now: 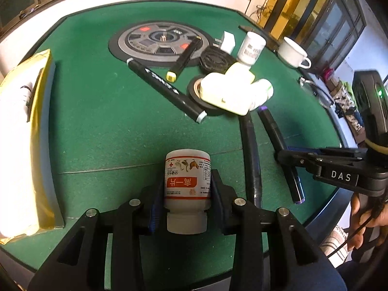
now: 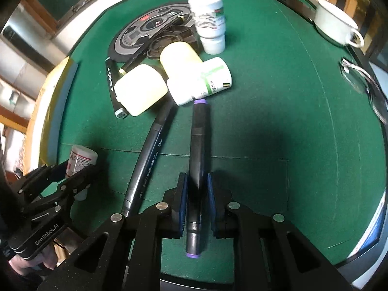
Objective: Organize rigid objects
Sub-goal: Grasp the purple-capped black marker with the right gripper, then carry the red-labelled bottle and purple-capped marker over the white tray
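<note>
My left gripper (image 1: 186, 189) is shut on a white medicine bottle (image 1: 186, 181) with a red label, held upside down over the green table (image 1: 97, 121); it also shows in the right wrist view (image 2: 80, 161). My right gripper (image 2: 196, 189) straddles a black marker with purple ends (image 2: 197, 150) that lies on the felt; the pads stand close beside it with small gaps. The same marker shows in the left wrist view (image 1: 278, 143). A second black pen (image 2: 148, 160) lies just left of it.
A pile sits mid-table: two pale yellow boxes (image 2: 140, 88), a white green-label bottle (image 2: 206, 80), a tape roll (image 1: 194, 89), two more markers (image 1: 165, 89). Two stacked white jars (image 2: 209, 21), a white cup (image 2: 334, 21), a gold box (image 1: 24, 131) at left.
</note>
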A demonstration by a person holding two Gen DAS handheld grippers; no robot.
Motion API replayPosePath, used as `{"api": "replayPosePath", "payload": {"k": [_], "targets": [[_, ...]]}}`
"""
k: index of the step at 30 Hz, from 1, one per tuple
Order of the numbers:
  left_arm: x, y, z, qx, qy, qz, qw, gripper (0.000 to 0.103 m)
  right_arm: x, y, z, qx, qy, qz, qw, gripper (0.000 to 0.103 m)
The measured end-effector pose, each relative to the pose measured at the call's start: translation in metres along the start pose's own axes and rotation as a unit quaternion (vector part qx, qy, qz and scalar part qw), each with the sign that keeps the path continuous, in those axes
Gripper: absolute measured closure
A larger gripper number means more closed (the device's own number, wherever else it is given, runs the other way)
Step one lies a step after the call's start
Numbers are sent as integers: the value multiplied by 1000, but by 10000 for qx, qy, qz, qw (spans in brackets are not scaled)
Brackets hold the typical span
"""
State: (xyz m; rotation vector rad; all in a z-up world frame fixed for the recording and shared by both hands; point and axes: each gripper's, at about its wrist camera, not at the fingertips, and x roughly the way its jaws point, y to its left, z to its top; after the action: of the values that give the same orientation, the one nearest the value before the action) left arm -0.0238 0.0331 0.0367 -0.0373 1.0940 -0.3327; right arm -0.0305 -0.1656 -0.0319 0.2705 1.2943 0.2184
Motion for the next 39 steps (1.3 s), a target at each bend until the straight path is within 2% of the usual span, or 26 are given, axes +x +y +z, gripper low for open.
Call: {"api": "replayPosePath", "payload": {"k": [8, 12, 17, 24, 34, 39], "targets": [[-24, 6, 8, -114, -361, 34, 9993, 69, -35, -19, -8, 296, -355, 517, 9976, 89], [-34, 13, 12, -217, -491, 17, 9986, 69, -52, -14, 0, 297, -486, 786, 9953, 89], [-45, 26, 14, -383, -618, 10, 9973, 69, -53, 15, 18, 173, -594, 989, 9932, 89], [-70, 53, 11, -638, -878, 54, 9941, 69, -53, 36, 21, -38, -570, 1146, 9918, 89], [-101, 119, -4, -1238, -1148, 314, 9851, 69, -41, 98, 35, -483, -464, 1414, 9877, 89], [-108, 157, -12, -1495, -1164, 482, 9807, 69, -30, 145, 43, -807, -354, 1607, 9831, 89]]}}
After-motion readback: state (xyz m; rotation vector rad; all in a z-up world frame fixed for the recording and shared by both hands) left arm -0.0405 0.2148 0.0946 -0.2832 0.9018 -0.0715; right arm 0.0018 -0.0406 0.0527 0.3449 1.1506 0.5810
